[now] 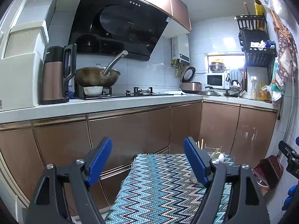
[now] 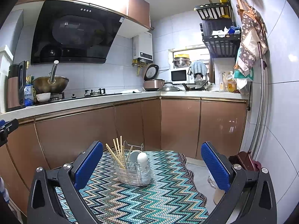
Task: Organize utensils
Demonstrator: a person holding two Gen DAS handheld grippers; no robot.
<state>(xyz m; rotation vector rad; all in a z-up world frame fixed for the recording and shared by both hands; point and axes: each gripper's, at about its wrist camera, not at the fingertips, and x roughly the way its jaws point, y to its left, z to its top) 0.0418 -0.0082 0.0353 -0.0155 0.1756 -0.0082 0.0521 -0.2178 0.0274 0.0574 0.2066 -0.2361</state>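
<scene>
A wire utensil caddy [image 2: 133, 171] stands on a zigzag-patterned cloth [image 2: 149, 201]. Several wooden chopsticks [image 2: 118, 152] lean in its left part, and white spoons [image 2: 140, 157] rest in its right part. My right gripper [image 2: 152, 163] is open, raised above the cloth, with the caddy between and beyond its blue pads. My left gripper [image 1: 147, 160] is open too, with nothing between its fingers. In the left wrist view its right finger hides most of the caddy [image 1: 195, 178]; only chopstick tips [image 1: 200, 143] and a white spoon [image 1: 221, 157] show.
Copper-coloured cabinets [image 2: 130, 123] under a white counter [image 2: 93, 100] run along the back and right. A wok [image 2: 50, 84] sits on the stove, with a kettle [image 1: 56, 76] to its left. A red dustpan [image 2: 246, 160] leans in the right corner on the floor.
</scene>
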